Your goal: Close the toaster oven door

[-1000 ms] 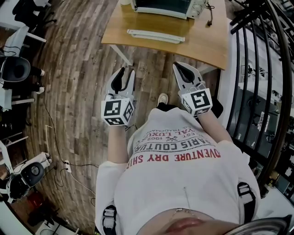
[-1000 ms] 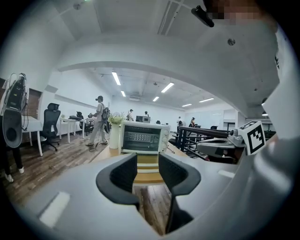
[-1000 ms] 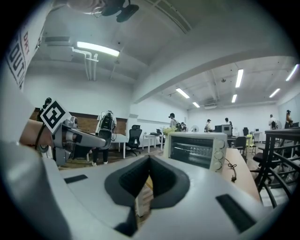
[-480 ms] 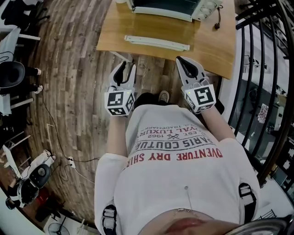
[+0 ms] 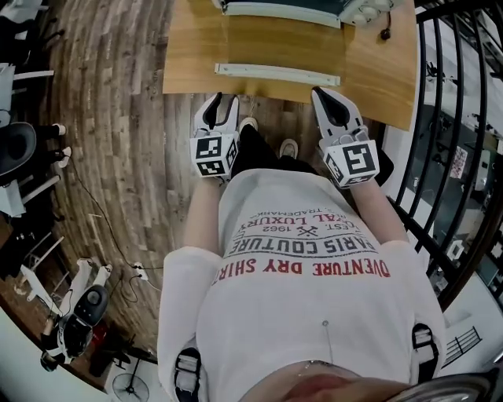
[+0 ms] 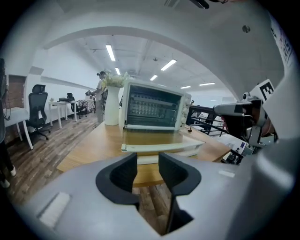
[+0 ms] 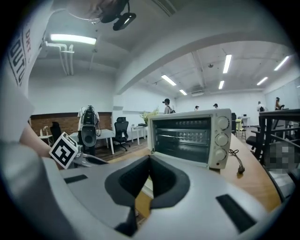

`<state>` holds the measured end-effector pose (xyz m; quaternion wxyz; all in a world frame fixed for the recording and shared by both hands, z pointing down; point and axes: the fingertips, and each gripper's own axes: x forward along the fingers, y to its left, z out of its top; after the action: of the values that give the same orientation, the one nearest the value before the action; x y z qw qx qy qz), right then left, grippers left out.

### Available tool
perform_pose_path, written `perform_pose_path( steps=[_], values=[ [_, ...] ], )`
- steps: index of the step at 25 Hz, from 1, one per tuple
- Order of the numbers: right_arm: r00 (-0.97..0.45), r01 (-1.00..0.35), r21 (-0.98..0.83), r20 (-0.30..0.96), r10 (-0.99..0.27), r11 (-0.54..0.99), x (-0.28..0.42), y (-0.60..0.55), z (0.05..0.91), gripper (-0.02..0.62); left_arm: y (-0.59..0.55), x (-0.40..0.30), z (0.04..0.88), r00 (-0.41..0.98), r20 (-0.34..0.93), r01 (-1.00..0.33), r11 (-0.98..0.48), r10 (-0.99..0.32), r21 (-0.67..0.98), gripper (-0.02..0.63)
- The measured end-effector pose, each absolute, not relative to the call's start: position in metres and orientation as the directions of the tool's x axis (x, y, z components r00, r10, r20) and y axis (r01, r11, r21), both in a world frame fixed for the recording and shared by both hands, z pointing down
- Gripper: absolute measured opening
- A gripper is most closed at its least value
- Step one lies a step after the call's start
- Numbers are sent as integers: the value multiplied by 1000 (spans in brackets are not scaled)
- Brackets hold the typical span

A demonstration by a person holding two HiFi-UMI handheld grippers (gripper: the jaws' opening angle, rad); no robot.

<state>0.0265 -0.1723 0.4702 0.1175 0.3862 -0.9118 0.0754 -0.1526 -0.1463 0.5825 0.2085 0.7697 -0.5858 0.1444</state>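
Note:
A white toaster oven [image 5: 283,8] [image 6: 154,110] [image 7: 190,136] stands at the far side of a wooden table [image 5: 192,55]. Its glass door [image 5: 277,73] [image 6: 161,145] hangs open, lying flat toward me with its pale handle edge near the table's front. My left gripper [image 5: 218,110] [image 6: 147,171] hovers just short of the table edge, left of the door, its jaws a narrow gap apart and empty. My right gripper [image 5: 328,102] [image 7: 149,168] is level with the door's right end, pads touching at the tips, holding nothing.
A black railing [image 5: 456,118] runs close along the right. The oven's power cord [image 7: 236,166] lies on the table beside it. A white vase [image 6: 111,105] stands left of the oven. Office chairs [image 6: 35,112] and a speaker on a stand [image 7: 87,133] are off to the left.
The person has stepped toward the table. Both grippers have moved forward and now sit at its front edge, nearer the open door.

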Motion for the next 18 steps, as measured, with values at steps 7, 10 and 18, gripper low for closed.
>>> perform_pose_path(
  steps=[7,10,18],
  values=[
    [-627,-763,-74,330,-706,642,7,-183,493,5,-177,-159,625,328,535,-945,-270,-779,185,153],
    [-612,-772,-75,354,-707,631,8,-186,501,5,-188,-161,637,317,569,-948,-263,-759,177,153],
    [-569,-801,-67,390,-723,595,16,-196,511,5,-207,-169,645,311,581,-950,-252,-752,183,149]
  ],
)
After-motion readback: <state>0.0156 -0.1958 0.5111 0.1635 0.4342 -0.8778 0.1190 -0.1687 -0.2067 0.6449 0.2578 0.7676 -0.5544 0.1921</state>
